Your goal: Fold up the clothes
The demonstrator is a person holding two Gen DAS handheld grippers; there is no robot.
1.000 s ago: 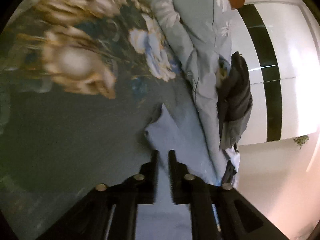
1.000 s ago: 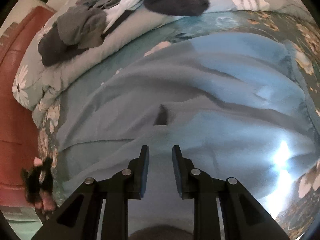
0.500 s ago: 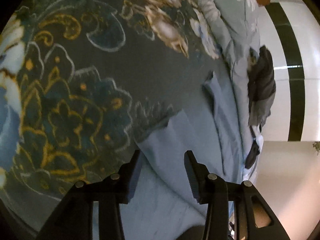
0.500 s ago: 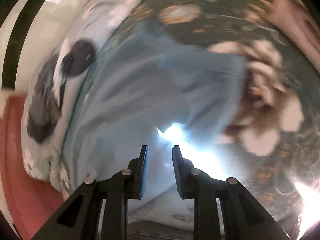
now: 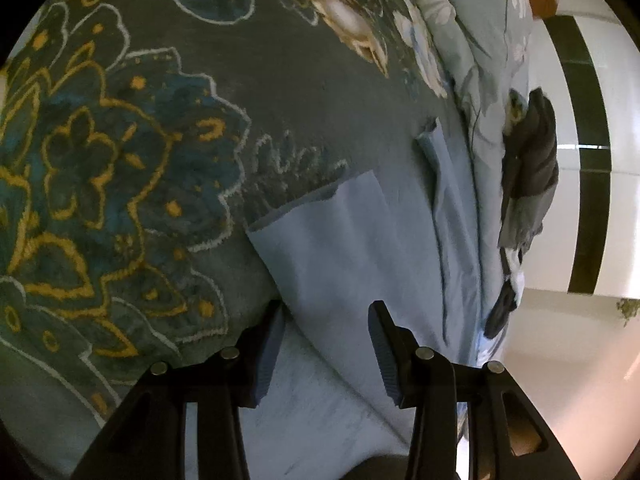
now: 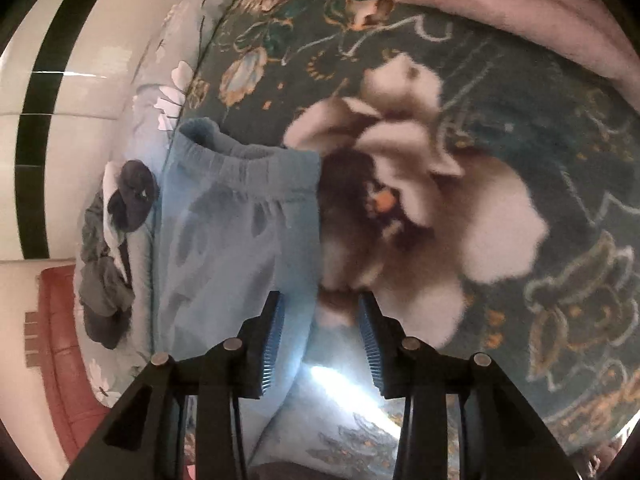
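Observation:
Light blue trousers (image 5: 360, 248) lie flat on a dark floral blanket (image 5: 120, 168). In the left wrist view the leg hems point away from me. My left gripper (image 5: 326, 316) is open just above one trouser leg, holding nothing. In the right wrist view the elastic waistband (image 6: 248, 160) is at the far end of the trousers (image 6: 224, 248). My right gripper (image 6: 320, 312) is open over the trousers' right edge, where cloth meets the blanket (image 6: 500, 128), and holds nothing.
A pile of dark grey and white clothes (image 5: 528, 168) lies on a pale floral duvet (image 5: 480, 40) beyond the trousers; it also shows in the right wrist view (image 6: 116, 232). A white wardrobe with black stripes (image 5: 592, 160) and a red-brown headboard (image 6: 60, 340) stand behind.
Both grippers have opened from a near-shut stance. The left one has let go of the trouser leg and drawn back along it. The right one has swung round to the waistband side.

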